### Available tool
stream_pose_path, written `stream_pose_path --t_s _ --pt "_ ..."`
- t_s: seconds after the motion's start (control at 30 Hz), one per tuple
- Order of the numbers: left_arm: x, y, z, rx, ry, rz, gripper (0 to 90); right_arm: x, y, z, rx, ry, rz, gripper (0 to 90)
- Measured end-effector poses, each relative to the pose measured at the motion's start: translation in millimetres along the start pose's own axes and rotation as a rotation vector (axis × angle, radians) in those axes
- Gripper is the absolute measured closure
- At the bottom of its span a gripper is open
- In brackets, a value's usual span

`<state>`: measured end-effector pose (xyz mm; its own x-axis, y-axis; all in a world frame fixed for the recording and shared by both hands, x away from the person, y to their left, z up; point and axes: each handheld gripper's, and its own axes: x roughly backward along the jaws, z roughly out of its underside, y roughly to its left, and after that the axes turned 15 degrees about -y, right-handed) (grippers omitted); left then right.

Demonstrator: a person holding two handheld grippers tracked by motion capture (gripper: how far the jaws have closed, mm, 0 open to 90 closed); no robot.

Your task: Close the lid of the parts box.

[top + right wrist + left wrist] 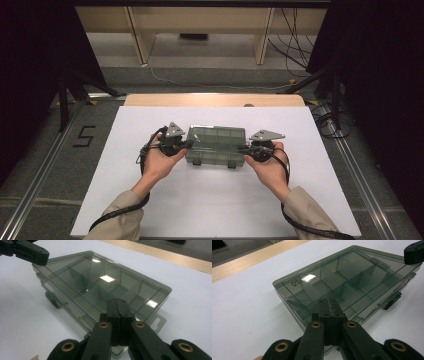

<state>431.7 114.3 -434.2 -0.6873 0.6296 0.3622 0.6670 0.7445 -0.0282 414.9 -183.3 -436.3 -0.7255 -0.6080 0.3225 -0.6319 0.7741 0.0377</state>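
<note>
We have both tools, the left tool (189, 143) and the right tool (241, 148), clenched shut and pressing the short ends of the closed smoky box (216, 144) in the middle of the white bench (210, 200), so an uneven squeeze could make it slip or spin away.

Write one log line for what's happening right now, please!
box: lid shut, on table | left gripper: shut, at box's end | right gripper: shut, at other end

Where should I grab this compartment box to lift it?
Take the smoky compartment box by its two short ends, one gripper from each side. It lies flat and wide, lid shut; the left gripper and right gripper already flank those ends, away from the front latches.
</note>
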Motion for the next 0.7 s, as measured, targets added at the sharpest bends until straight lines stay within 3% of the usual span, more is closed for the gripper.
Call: stream_pose_path --t_s 0.7 --pt "-2.5 -2.1 4.3 0.004 0.019 -0.001 89.7 -1.4 1.0 5.4 -0.013 0.037 0.007 90.0"
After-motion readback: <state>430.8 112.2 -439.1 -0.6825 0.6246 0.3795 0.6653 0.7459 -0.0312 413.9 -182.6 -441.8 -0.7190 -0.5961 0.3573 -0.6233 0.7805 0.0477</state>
